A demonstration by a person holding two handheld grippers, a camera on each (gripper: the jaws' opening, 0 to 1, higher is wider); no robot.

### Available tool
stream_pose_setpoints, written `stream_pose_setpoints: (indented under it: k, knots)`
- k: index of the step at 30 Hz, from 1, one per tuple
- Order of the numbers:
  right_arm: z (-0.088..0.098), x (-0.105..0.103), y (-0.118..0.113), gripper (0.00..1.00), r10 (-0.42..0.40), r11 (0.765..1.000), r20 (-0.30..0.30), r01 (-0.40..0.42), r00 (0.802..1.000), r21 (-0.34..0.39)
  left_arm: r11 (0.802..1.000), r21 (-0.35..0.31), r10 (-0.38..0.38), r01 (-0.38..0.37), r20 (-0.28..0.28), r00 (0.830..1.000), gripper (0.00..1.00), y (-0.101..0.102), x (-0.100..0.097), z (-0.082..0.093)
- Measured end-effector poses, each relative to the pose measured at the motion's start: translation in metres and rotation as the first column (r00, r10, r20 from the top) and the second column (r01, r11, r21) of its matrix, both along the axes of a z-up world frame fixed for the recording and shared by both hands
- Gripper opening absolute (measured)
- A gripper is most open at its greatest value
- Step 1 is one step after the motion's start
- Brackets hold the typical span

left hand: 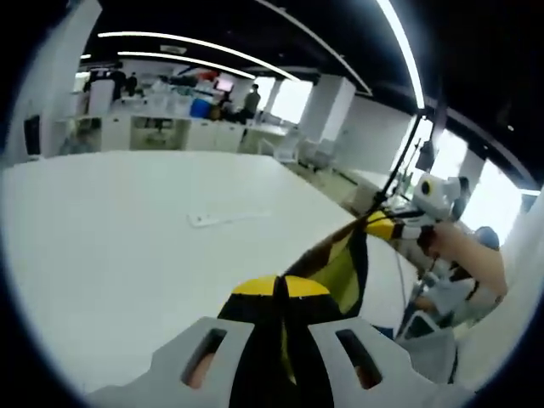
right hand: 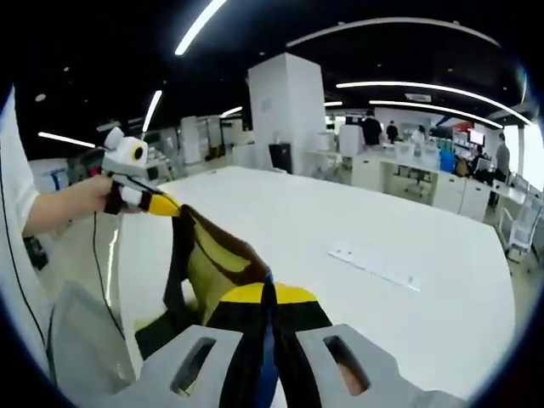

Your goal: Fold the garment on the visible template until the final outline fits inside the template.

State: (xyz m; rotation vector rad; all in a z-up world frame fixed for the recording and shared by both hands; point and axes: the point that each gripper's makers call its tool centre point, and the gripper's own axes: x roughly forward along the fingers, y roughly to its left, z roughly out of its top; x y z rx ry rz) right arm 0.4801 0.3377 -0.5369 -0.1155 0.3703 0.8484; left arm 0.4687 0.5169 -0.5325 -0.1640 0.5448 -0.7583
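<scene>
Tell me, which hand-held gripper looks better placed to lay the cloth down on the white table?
Probably neither alone. The left hand-held gripper and right hand-held gripper both pinch the dark-and-yellow garment, stretched between them above the table, so both would likely lower it together.

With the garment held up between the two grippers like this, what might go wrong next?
1. The garment hangs in the air between the left gripper and the right gripper, each pinching only an edge, so the cloth may slip out.
2. It is bunched and sagging, so it may land on the white table creased rather than flat.
3. The white strip lies apart on the table; dragging the cloth could shift it.
</scene>
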Motion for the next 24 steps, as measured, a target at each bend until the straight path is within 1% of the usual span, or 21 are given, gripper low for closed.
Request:
stream_pose_setpoints:
  k: [2,6,10,16,21,24]
  knots:
    - [-0.007,0.006,0.000,0.02,-0.006,1.000,-0.016,0.006,1.000,-0.009,1.000,0.000,0.001,-0.001,-0.026,1.000,0.00,0.000,0.007,-0.010]
    - [-0.022,0.016,-0.001,0.02,-0.015,1.000,-0.062,0.015,0.998,-0.009,1.000,-0.011,0.019,-0.021,-0.106,0.994,0.00,0.001,0.019,-0.035]
    - [-0.039,0.026,-0.001,0.02,-0.027,1.000,-0.105,0.026,0.994,-0.017,0.999,-0.020,0.028,-0.032,-0.151,0.988,0.00,0.001,0.027,-0.053]
    - [-0.055,0.042,0.000,0.02,-0.041,0.999,-0.136,0.041,0.990,-0.002,0.999,-0.015,0.041,-0.044,-0.174,0.984,0.00,0.002,0.037,-0.071]
    - [-0.068,0.055,0.003,0.02,-0.039,0.999,-0.153,0.038,0.987,-0.011,0.998,-0.019,0.058,-0.063,-0.192,0.980,0.00,0.005,0.049,-0.080]
    - [-0.074,0.063,0.003,0.02,-0.044,0.999,-0.169,0.044,0.985,-0.003,0.997,-0.018,0.063,-0.068,-0.196,0.978,0.00,0.006,0.057,-0.084]
